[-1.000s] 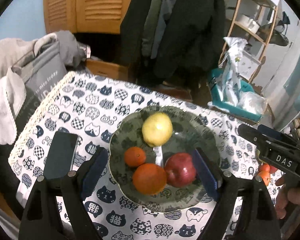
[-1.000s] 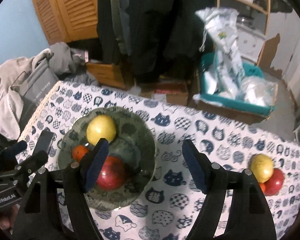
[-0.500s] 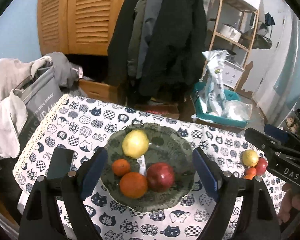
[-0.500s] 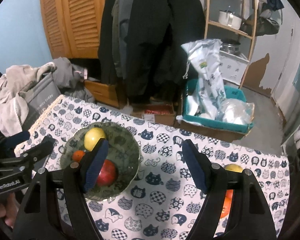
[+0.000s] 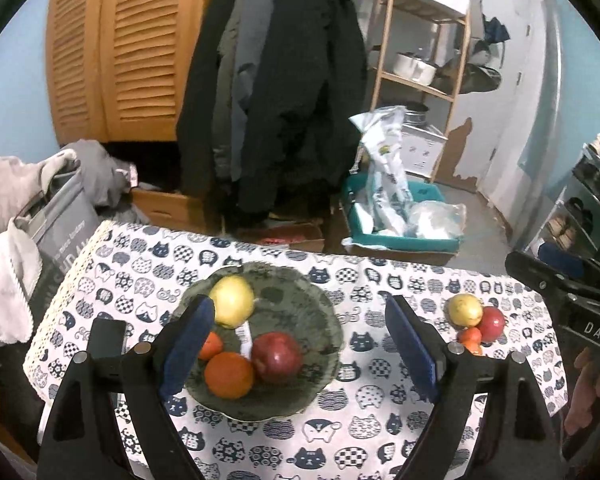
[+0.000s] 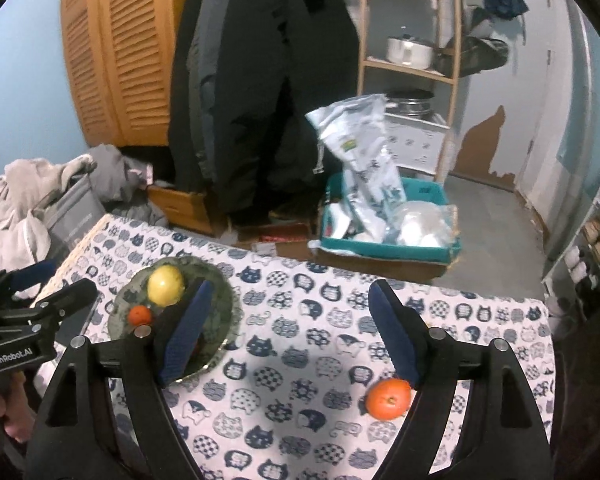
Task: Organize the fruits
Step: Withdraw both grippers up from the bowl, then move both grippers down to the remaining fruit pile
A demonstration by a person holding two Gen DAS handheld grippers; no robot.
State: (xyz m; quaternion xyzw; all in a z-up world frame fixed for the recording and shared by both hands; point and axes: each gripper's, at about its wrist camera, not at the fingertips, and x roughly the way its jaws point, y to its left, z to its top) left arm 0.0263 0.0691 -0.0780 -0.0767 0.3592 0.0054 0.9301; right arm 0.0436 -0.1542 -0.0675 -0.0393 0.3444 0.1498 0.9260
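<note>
Nothing is held by either claw: the left gripper [image 5: 296, 344] is spread wide above the plate [image 5: 324, 320], and the right gripper [image 6: 288, 328], just widened, is empty above the tablecloth [image 6: 300, 360]. At the plate's six o'clock an orange [image 5: 229, 375] and red apple [image 5: 277, 357] are seen, a yellow fruit [image 5: 233, 306] at twelve. Unsorted fruit [image 5: 474, 320] is left at three o'clock, so the task is judged partly done.

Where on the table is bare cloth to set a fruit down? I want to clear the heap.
Bare cloth lies between the green plate and the fruit heap, and along the near edge. The plate is crowded with four fruits; a dark phone lies left of it.
</note>
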